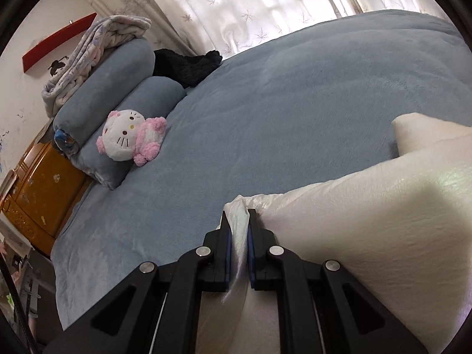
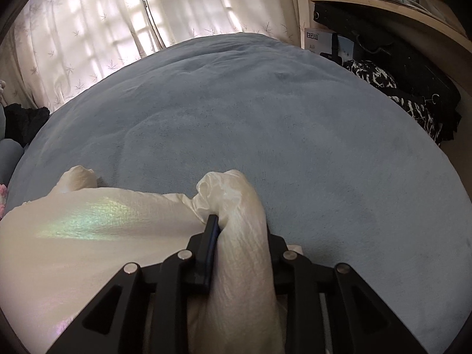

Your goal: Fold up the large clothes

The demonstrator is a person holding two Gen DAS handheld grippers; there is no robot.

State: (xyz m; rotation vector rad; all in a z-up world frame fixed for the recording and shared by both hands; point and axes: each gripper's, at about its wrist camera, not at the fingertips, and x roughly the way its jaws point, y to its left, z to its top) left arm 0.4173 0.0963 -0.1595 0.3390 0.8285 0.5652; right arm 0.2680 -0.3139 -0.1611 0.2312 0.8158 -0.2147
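While both grippers pinch it, white garment (image 1: 368, 221) overlies bed (image 1: 265, 118).

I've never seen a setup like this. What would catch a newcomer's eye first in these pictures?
Probably the shimmery white garment, pinched at two spots by the black left gripper and right gripper over a wide blue bed. Next, the pink-and-white cat plush leaning on rolled blue blankets at the bed's left.

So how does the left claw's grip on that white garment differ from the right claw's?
The left claw pinches a thin, flat edge of the white garment; the right claw clamps a thick bunched roll. Left's fingers sit nearly together, right's wider apart. Both are shut on it, over the blue bed cover.
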